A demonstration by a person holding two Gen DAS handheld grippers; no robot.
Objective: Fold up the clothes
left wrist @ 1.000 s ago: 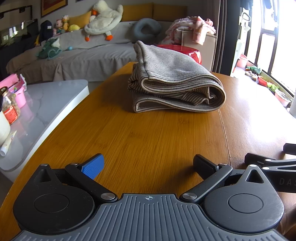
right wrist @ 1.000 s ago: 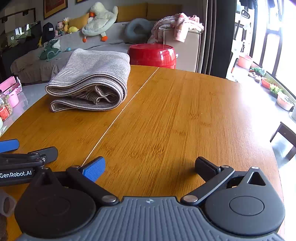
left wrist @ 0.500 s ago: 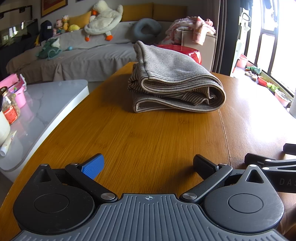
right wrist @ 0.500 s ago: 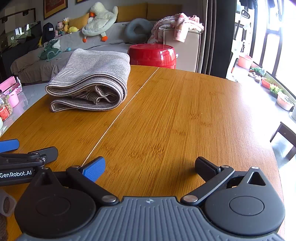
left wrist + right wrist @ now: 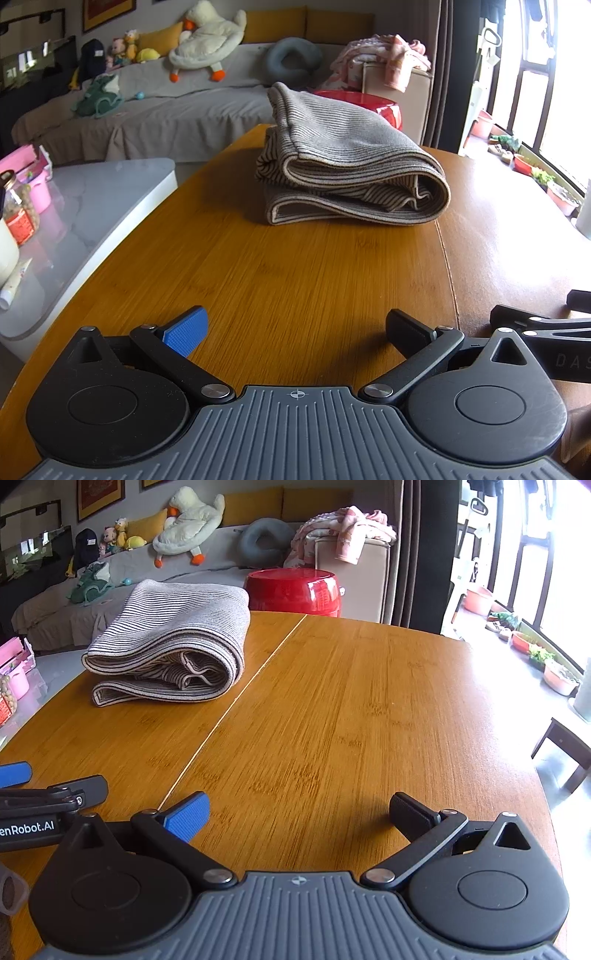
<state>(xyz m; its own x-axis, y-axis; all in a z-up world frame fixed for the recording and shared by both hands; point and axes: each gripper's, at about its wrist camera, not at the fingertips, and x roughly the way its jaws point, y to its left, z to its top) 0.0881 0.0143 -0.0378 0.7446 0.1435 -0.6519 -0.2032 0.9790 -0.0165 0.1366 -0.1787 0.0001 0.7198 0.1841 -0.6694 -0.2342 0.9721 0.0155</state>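
Observation:
A grey striped garment (image 5: 347, 162) lies folded in a thick bundle on the far part of the wooden table (image 5: 295, 280); in the right wrist view the same garment (image 5: 173, 646) sits at the far left. My left gripper (image 5: 295, 330) rests low over the near table edge, open, with nothing between its fingers. My right gripper (image 5: 299, 814) is open and empty too, beside the left one, well short of the garment. The right gripper's fingers (image 5: 532, 323) show at the left view's right edge, and the left gripper's fingers (image 5: 55, 786) show at the right view's left edge.
A grey side table (image 5: 92, 206) with jars and a pink tub stands left of the wooden table. Beyond are a sofa (image 5: 155, 110) with plush toys, a red stool (image 5: 295, 590) and a box draped with pink clothes (image 5: 347, 528). A dark stool (image 5: 565, 746) stands at the right.

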